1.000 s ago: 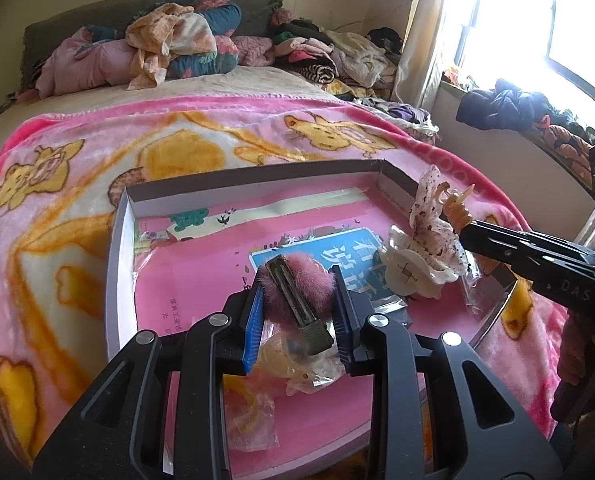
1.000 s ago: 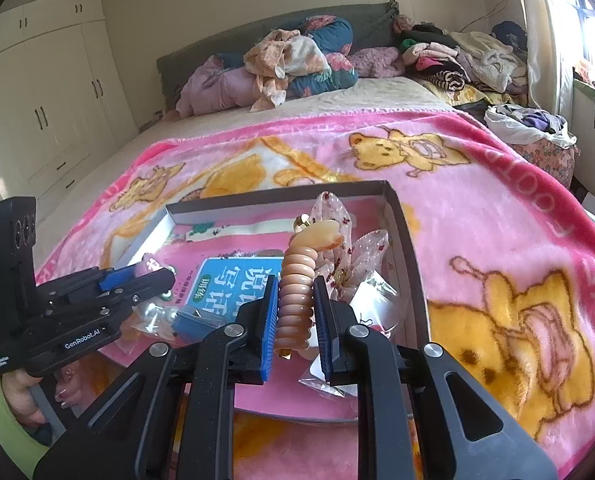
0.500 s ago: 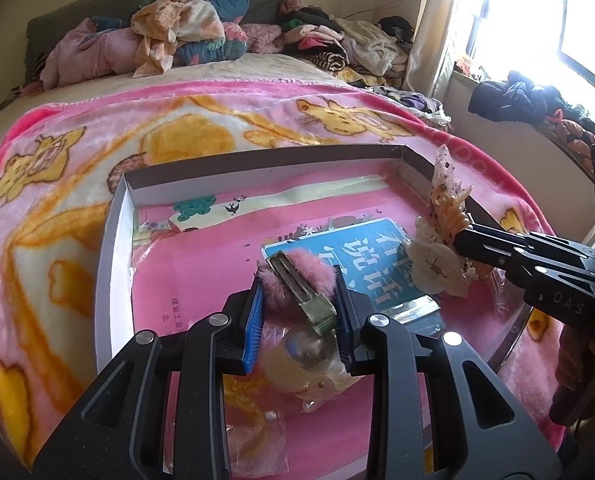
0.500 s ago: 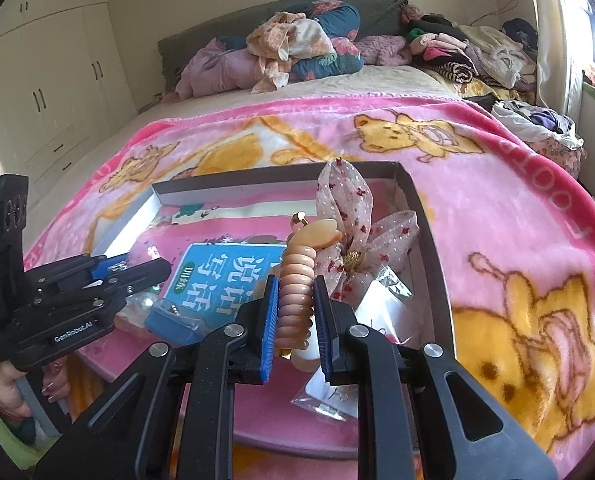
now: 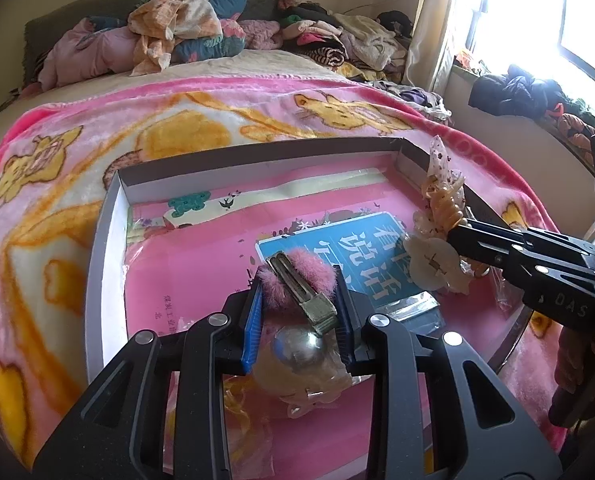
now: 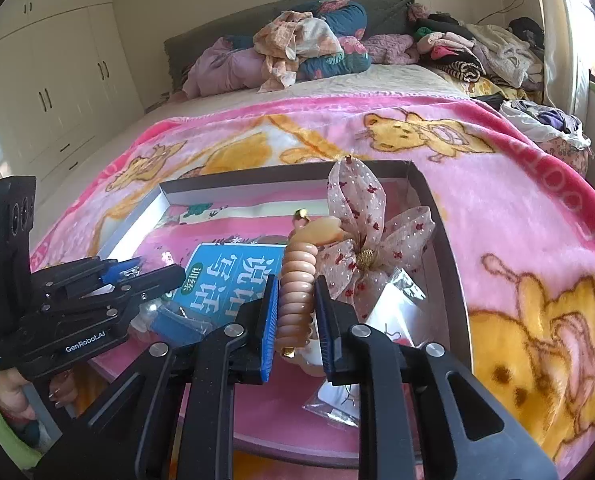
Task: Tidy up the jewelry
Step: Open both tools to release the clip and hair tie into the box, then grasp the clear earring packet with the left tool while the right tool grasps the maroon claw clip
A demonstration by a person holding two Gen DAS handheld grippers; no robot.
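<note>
Left wrist: tongs (image 5: pixel 299 304) half-hide pink fuzzy clip (image 5: pixel 297 280).

We see daylight from the window (image 5: pixel 577 20) blowing out to white glare, fisheye bending and dark vignetting at the edges.

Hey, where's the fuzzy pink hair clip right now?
In the left wrist view, the fuzzy pink hair clip sits clamped in the left hand-held gripper, low centre, above the blue booklet inside the box.
</note>
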